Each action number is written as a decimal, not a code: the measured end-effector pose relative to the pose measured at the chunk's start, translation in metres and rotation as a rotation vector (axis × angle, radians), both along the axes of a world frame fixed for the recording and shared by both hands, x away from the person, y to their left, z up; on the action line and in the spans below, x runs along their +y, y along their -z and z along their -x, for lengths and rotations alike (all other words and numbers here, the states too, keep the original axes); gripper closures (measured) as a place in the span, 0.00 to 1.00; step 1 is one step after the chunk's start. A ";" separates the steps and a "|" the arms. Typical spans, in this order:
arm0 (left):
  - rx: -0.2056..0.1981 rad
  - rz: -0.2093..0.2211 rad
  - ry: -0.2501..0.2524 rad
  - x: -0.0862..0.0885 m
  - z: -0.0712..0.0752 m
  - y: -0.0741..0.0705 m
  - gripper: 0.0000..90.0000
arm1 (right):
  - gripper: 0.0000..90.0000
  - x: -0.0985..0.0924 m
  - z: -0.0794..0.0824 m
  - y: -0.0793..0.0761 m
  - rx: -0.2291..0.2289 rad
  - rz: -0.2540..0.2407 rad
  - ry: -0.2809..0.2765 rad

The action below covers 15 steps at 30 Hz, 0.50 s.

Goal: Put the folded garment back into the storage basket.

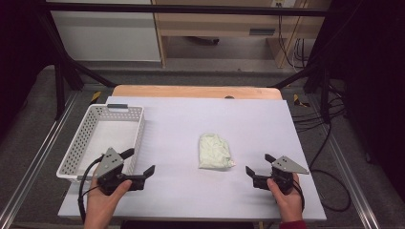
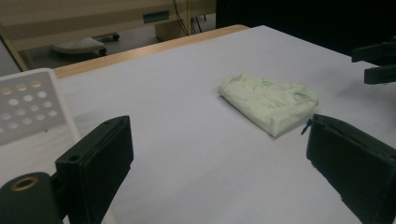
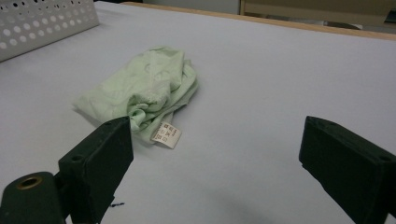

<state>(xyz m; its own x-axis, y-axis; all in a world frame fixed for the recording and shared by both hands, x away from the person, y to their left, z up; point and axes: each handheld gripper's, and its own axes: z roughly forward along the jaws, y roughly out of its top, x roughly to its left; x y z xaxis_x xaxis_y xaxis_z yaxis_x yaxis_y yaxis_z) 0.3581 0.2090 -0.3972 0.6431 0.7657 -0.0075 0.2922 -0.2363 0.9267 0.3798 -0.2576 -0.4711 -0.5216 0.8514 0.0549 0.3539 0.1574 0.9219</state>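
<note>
A folded pale green cloth (image 1: 215, 151) lies in the middle of the white table (image 1: 191, 119). The left gripper view shows the cloth (image 2: 269, 99) ahead and to the right. Closer up in the right gripper view, the cloth (image 3: 144, 88) carries a small white care label (image 3: 166, 135). My left gripper (image 1: 140, 162) is open beside the basket, left of the cloth, with nothing between its jaws. My right gripper (image 1: 259, 164) is open a short way right of the cloth, also holding nothing. The left gripper (image 2: 219, 163) and right gripper (image 3: 215, 163) both have their jaws wide apart.
A white perforated basket (image 1: 81, 143) stands at the table's left edge, apparently with nothing inside. Black frame posts and cables (image 1: 325, 119) surround the table. A wooden strip (image 1: 196, 90) runs along the far edge.
</note>
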 end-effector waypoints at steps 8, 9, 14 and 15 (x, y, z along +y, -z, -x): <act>0.059 -0.049 0.048 -0.048 -0.019 0.017 0.12 | 0.10 0.004 0.001 -0.002 0.019 0.007 0.008; 0.073 -0.055 0.049 -0.054 -0.022 0.020 0.12 | 0.11 0.004 0.001 -0.002 0.019 0.011 0.008; 0.106 -0.101 0.077 -0.080 -0.030 0.034 0.16 | 0.12 0.007 0.000 -0.002 0.032 0.023 0.017; 0.107 -0.110 0.081 -0.085 -0.031 0.036 0.17 | 0.12 0.008 -0.001 -0.001 0.034 0.027 0.018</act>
